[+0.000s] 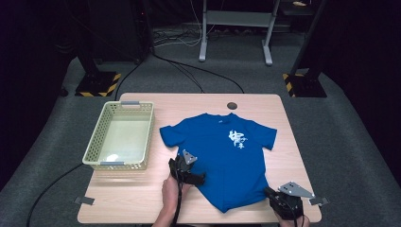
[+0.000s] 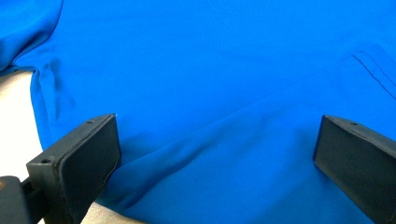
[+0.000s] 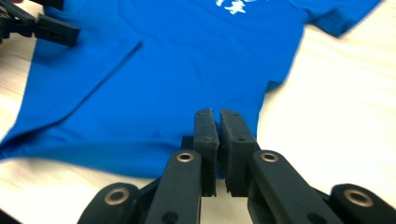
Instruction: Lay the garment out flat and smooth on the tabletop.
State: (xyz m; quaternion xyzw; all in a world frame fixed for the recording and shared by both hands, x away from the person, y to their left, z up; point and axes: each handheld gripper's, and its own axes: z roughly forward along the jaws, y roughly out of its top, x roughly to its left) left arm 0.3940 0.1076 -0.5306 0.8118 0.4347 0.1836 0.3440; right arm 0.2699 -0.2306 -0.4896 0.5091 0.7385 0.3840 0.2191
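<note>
Two low grippers, left gripper (image 1: 201, 178) and right gripper (image 1: 267, 192), at T-shirt (image 1: 227, 156) edges.

- We see a smooth blue cloth T-shirt (image 1: 226, 156), faintly sheeny.
- Left, our pale perforated plastic basket (image 1: 124, 135).
- Beneath, we note a matt light wood-look table (image 1: 142, 203).
- Near us, matt black jaws.

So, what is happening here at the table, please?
A person works on a blue T-shirt that lies flat on the wooden table, one hand-held gripper in each hand. The left hand-held gripper is open, its jaws spread over the shirt's side edge near a sleeve. The right hand-held gripper has its jaws closed together at the hem; whether cloth is pinched between them is hard to tell. A pale plastic basket stands empty to the left of the shirt.
</note>
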